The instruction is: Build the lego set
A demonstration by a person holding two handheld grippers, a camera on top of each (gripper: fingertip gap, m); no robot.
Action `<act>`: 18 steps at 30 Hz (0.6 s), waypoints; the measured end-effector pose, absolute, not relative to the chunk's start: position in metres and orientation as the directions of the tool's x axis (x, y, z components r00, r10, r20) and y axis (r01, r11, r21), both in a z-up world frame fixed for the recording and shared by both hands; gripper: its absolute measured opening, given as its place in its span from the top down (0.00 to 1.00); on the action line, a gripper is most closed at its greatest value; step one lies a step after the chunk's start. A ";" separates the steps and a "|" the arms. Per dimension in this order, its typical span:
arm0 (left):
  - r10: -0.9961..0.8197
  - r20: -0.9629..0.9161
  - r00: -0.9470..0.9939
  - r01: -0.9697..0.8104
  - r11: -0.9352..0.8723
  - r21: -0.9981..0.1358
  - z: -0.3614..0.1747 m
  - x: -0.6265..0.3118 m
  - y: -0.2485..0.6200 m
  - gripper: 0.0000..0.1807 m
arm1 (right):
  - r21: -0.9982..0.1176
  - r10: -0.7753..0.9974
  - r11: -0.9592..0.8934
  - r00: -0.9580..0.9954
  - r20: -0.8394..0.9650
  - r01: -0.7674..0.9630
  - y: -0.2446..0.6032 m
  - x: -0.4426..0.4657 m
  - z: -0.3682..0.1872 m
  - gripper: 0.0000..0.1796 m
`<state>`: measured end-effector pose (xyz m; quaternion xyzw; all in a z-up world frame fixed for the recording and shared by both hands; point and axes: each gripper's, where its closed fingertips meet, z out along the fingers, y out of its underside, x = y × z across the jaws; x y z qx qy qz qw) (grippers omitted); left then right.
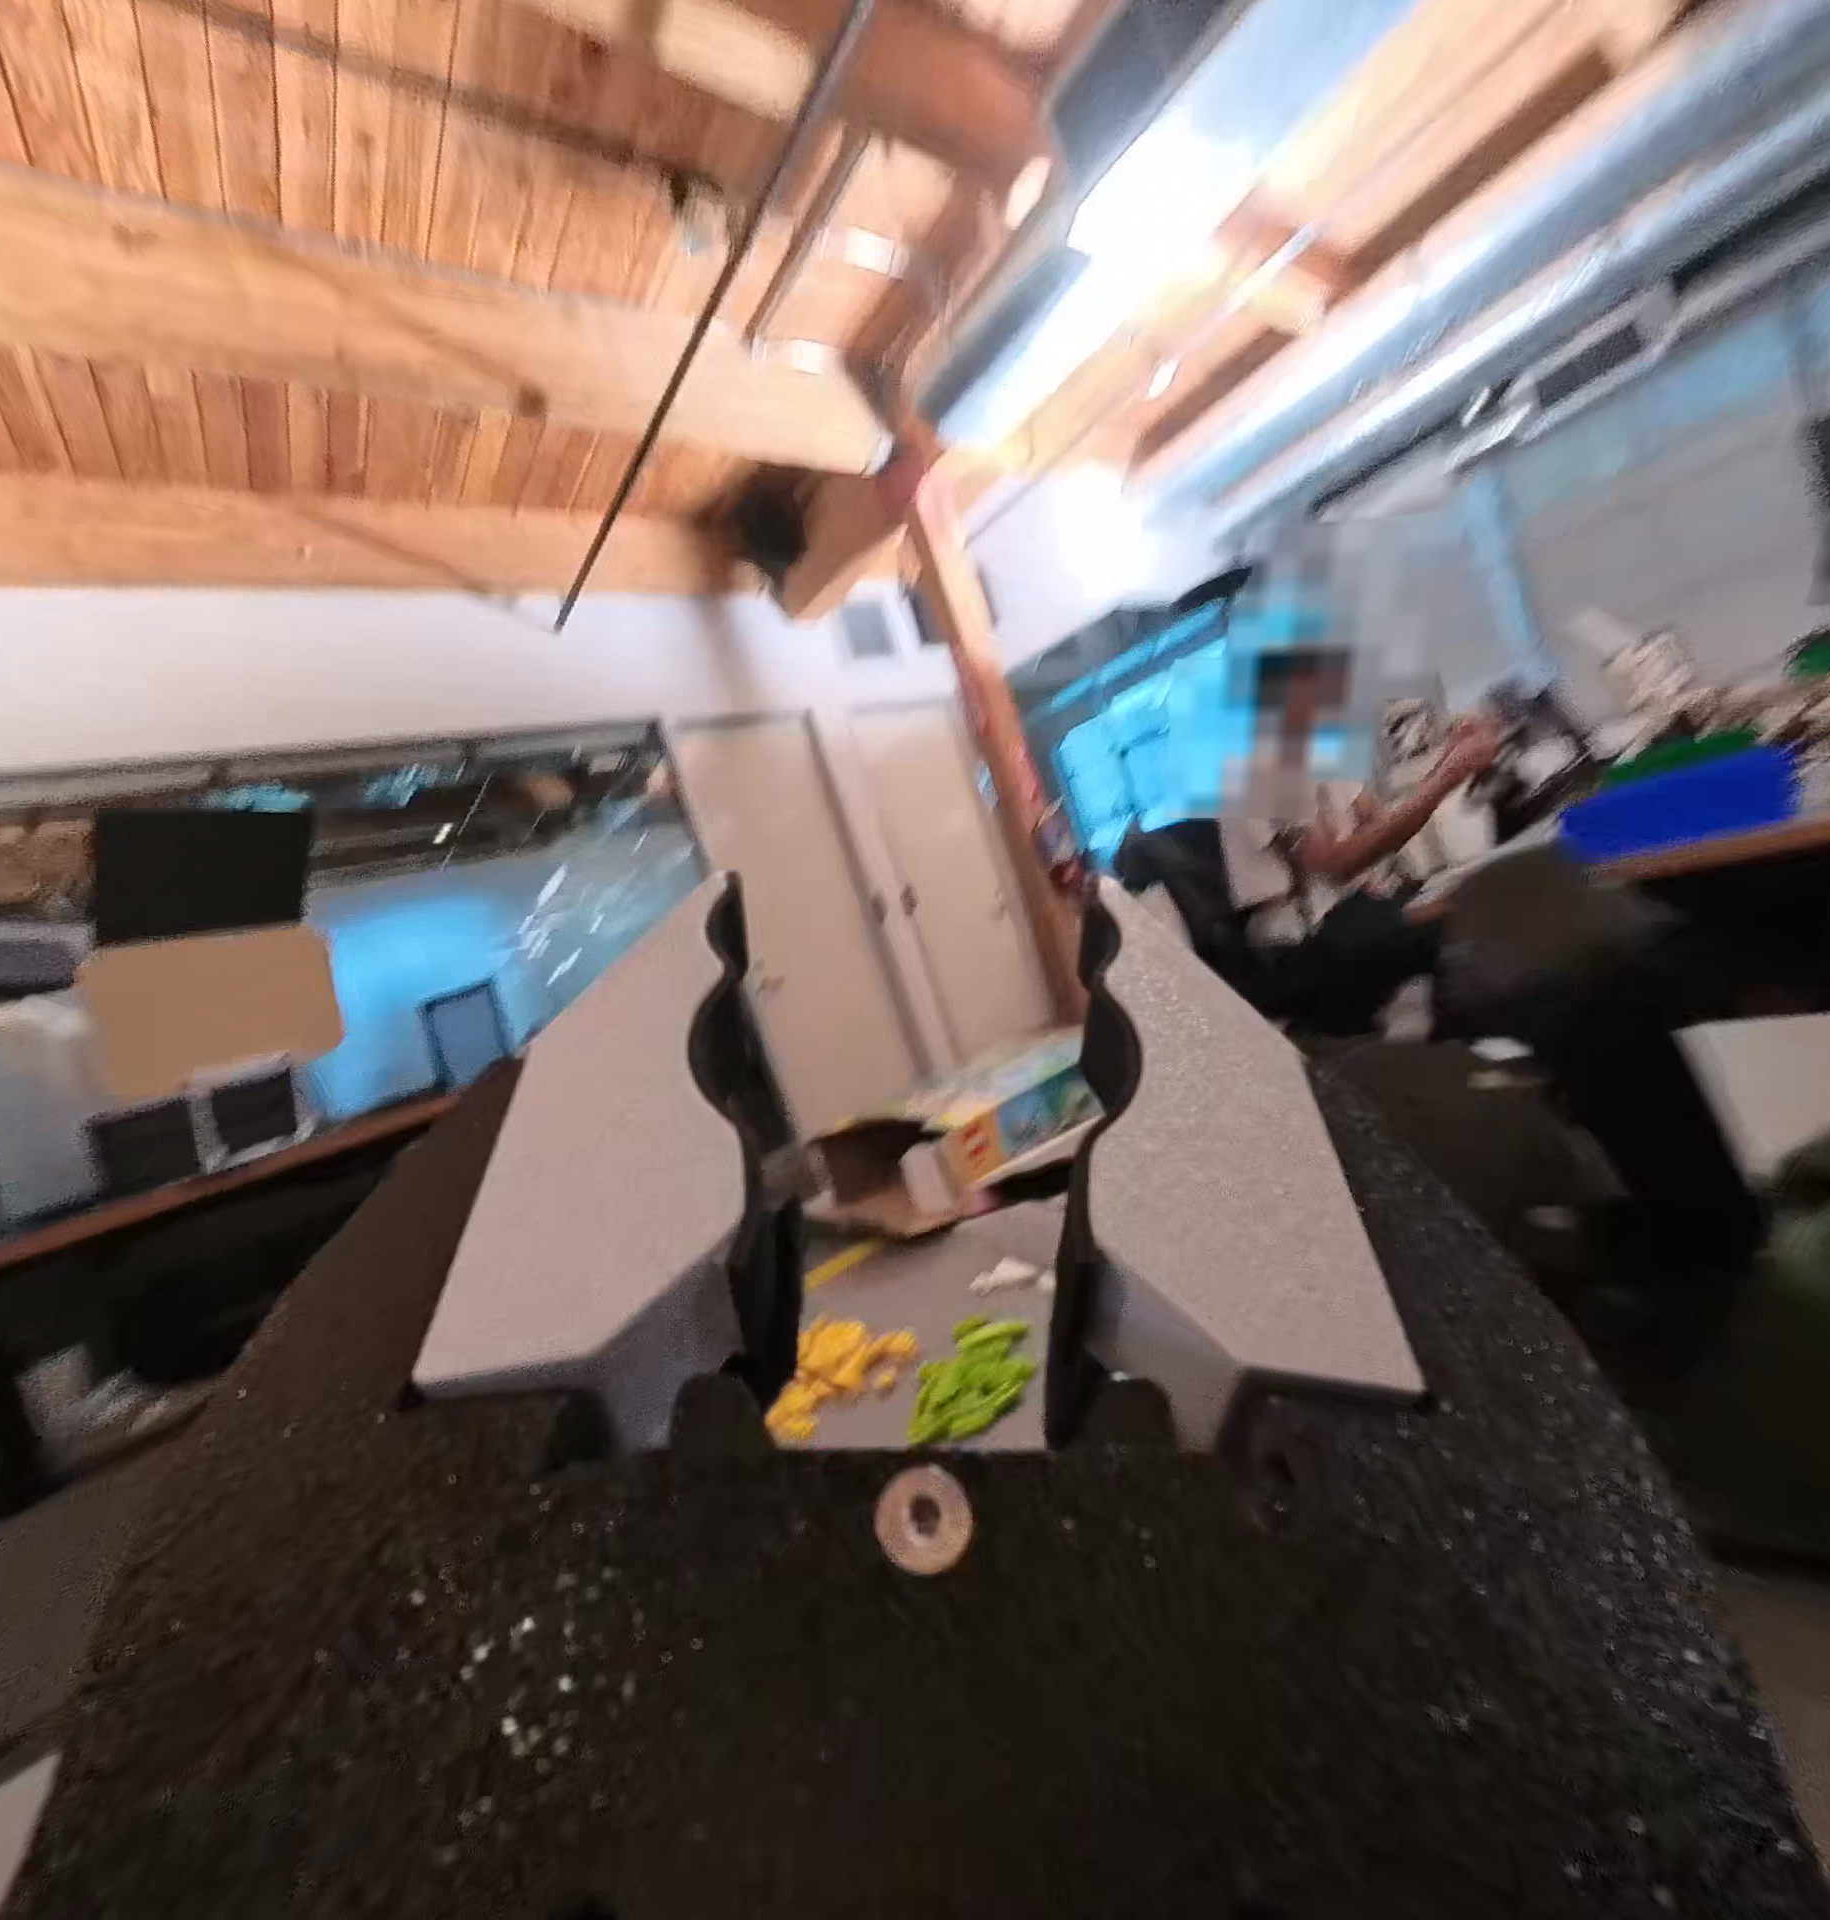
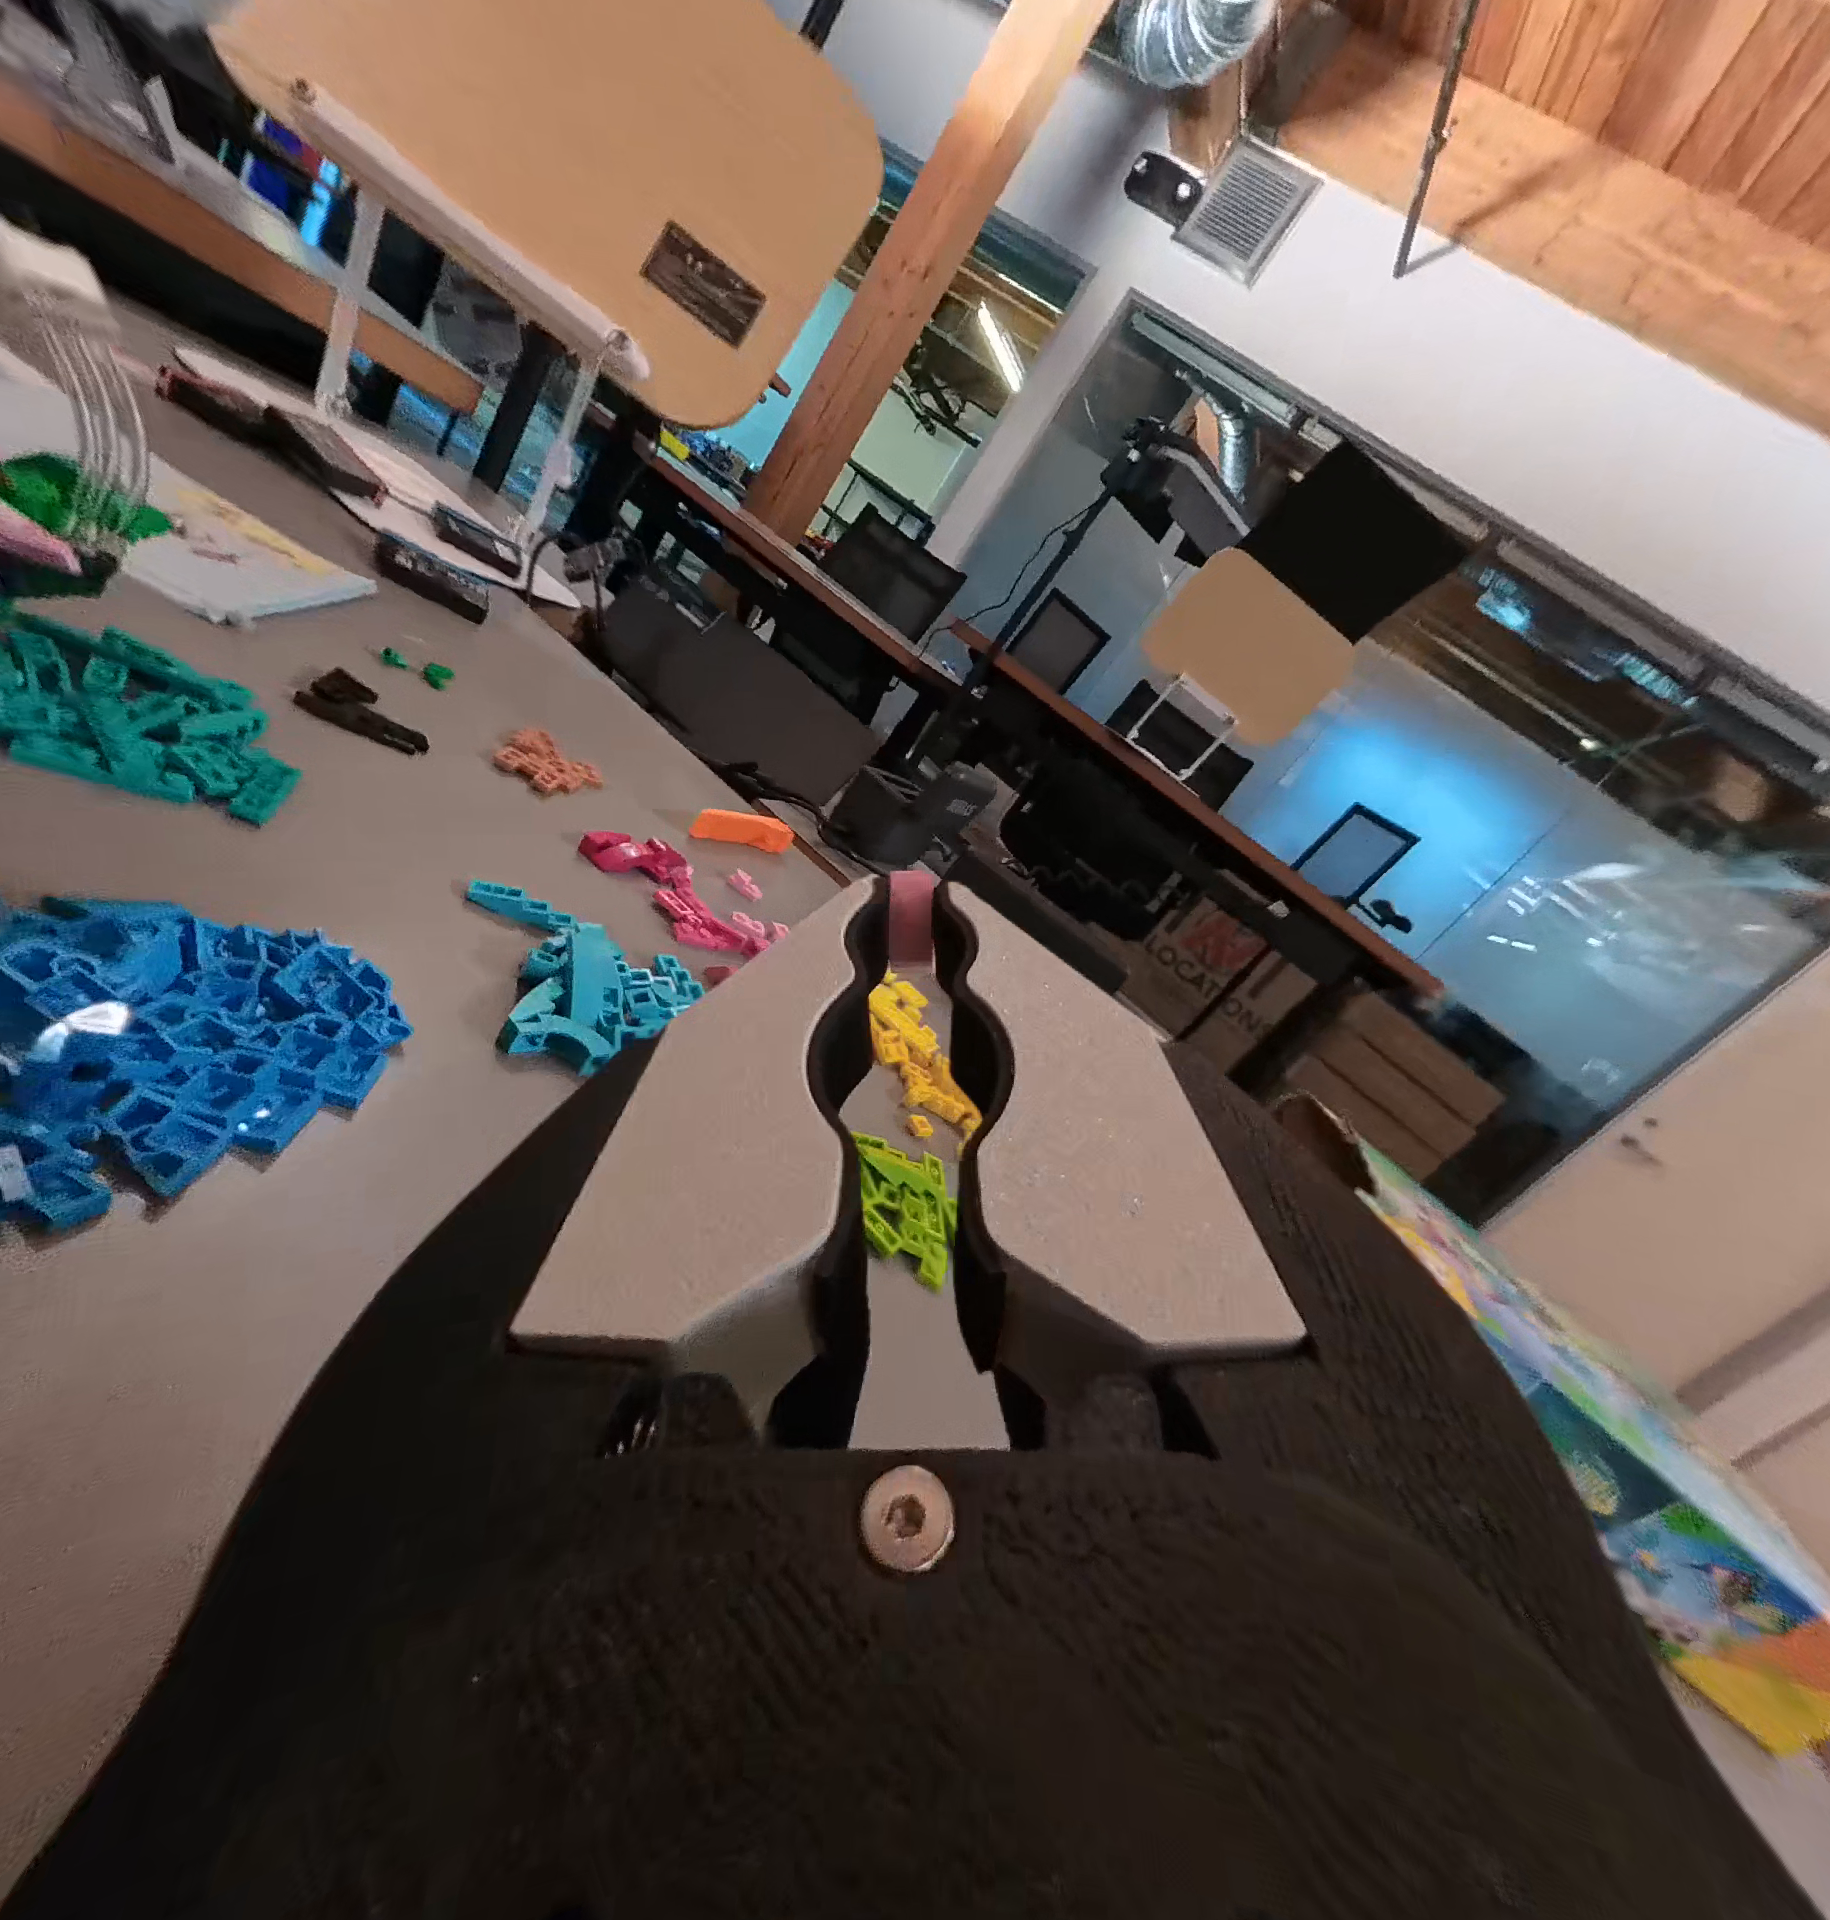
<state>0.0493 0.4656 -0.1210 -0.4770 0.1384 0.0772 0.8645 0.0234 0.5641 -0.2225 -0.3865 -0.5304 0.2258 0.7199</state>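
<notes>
My right gripper (image 2: pixel 909 896) is shut on a small dark pink brick (image 2: pixel 909 927) held at the fingertips above the grey table (image 2: pixel 371 1195). Sorted brick piles lie on the table: blue (image 2: pixel 163 1049), teal (image 2: pixel 111 717), turquoise (image 2: pixel 589 987), magenta (image 2: pixel 682 894), salmon (image 2: pixel 545 764), yellow (image 2: pixel 916 1049) and lime green (image 2: pixel 906 1205). A partly built pink and green model (image 2: pixel 17 520) stands at the far left. My left gripper (image 1: pixel 911 904) is open and empty, raised and tilted up; the yellow pile (image 1: pixel 838 1371) and lime pile (image 1: pixel 973 1377) show below between its fingers.
An orange piece (image 2: pixel 742 829) and black pieces (image 2: pixel 360 712) lie near the table's far edge. An instruction booklet (image 2: pixel 236 561) lies by the model. The colourful set box (image 2: pixel 1617 1507) lies at the right, also in the left wrist view (image 1: pixel 994 1132). A person sits at another table (image 1: pixel 1306 862).
</notes>
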 end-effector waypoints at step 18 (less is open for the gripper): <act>0.048 -0.270 0.962 -0.265 0.414 -0.871 -0.140 0.007 0.472 0.62 | -0.801 0.751 0.586 0.290 0.593 0.121 0.570 0.013 -0.235 0.97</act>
